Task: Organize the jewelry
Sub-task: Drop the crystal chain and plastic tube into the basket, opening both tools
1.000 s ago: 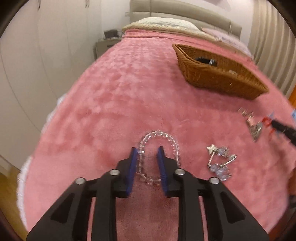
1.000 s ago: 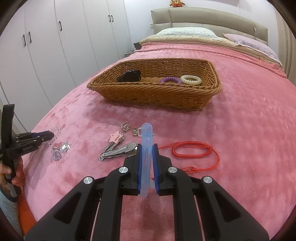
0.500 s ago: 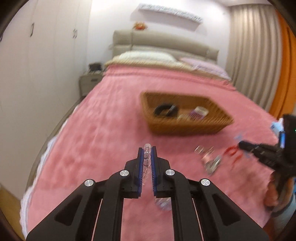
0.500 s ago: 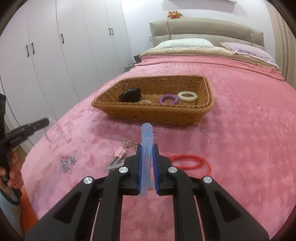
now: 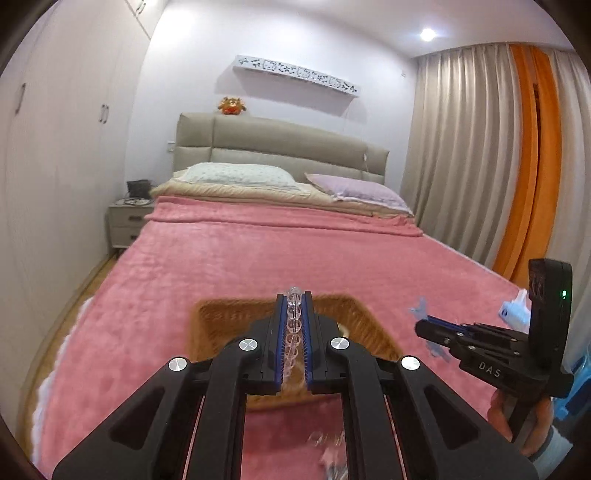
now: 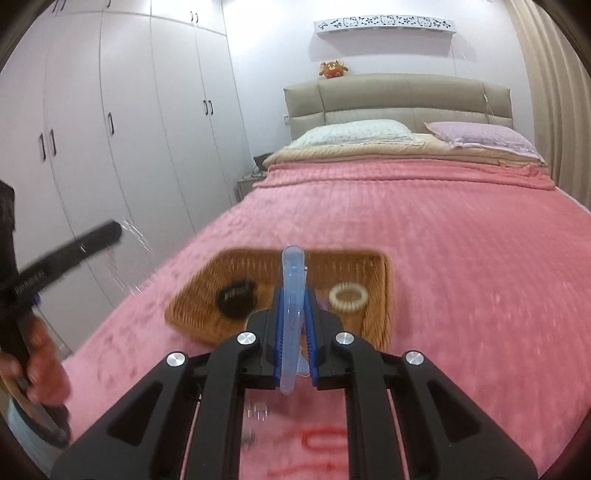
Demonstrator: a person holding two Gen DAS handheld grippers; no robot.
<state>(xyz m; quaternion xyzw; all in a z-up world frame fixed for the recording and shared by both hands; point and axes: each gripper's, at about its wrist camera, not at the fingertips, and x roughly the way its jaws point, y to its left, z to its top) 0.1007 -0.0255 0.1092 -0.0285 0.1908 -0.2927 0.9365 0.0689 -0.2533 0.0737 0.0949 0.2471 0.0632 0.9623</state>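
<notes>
While the clear bead bracelet is clamped in the left gripper and a blue hair clip in the right gripper, both above the wicker basket, dangling beads could be snagged on its rim

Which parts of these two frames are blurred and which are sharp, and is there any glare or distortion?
Left wrist view: basket and the items low on the blanket smeared by motion; left gripper, bead bracelet and headboard sharp; ceiling light flares; fisheye bends the curtains. Right wrist view: basket, red cord and left gripper blurred; right gripper and blue clip crisp.
</notes>
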